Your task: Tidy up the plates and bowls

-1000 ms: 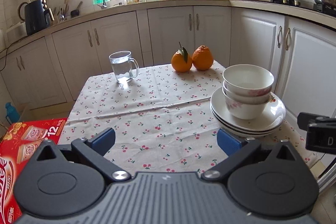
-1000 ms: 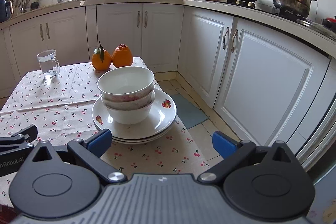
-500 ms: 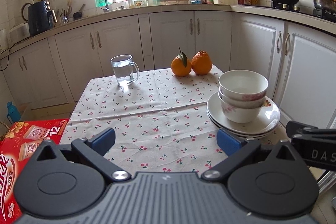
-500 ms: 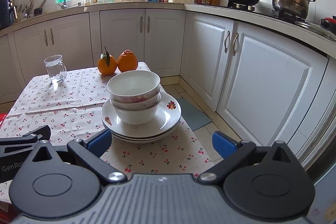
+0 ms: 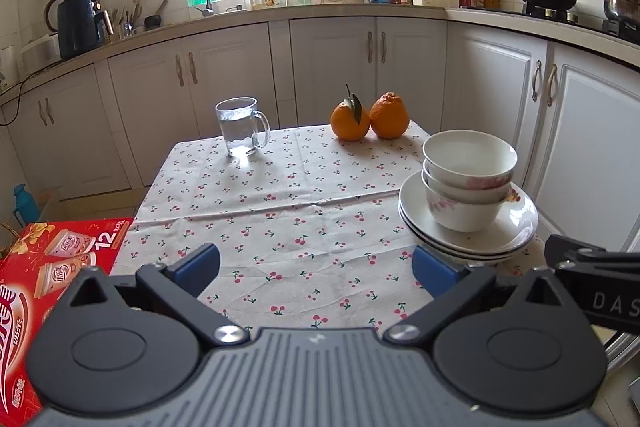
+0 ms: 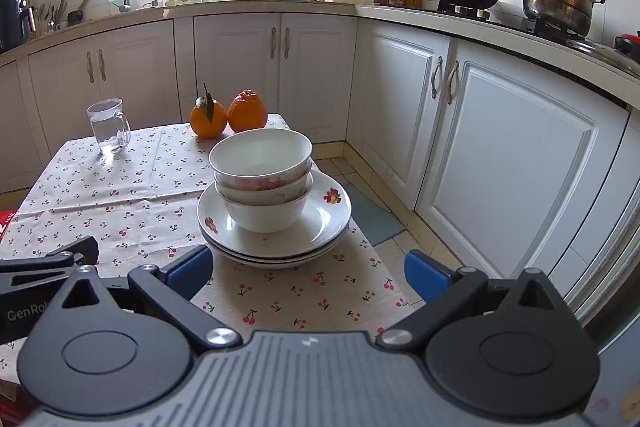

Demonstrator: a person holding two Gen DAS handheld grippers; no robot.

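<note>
Compared with 1 second ago, both views sit a little farther back from the worktop (image 5: pixel 280 187), so more of the cherry-print cloth (image 6: pixel 140 195) shows before the dishes, and the dishes themselves lie as before. The left claw (image 5: pixel 316 265) has its blue pads wide apart after narrowing only slightly, with nothing between them but cloth. The right claw (image 6: pixel 306 269) is spread wide too and holds nothing; its pads stand near the front of the plates without touching them. The 3 bowls (image 6: pixel 262 179) are nested, glossy white ceramic with pink flowers, and they stand upright on a stack of shallow round plates (image 6: pixel 324 223) at the right edge of the worktop. Behind them are 2 bumpy oranges (image 5: pixel 368 117) that touch each other and a clear glass mug (image 5: pixel 240 127) with water. A red carton (image 5: pixel 48 267) lies at the left, beside the worktop.
</note>
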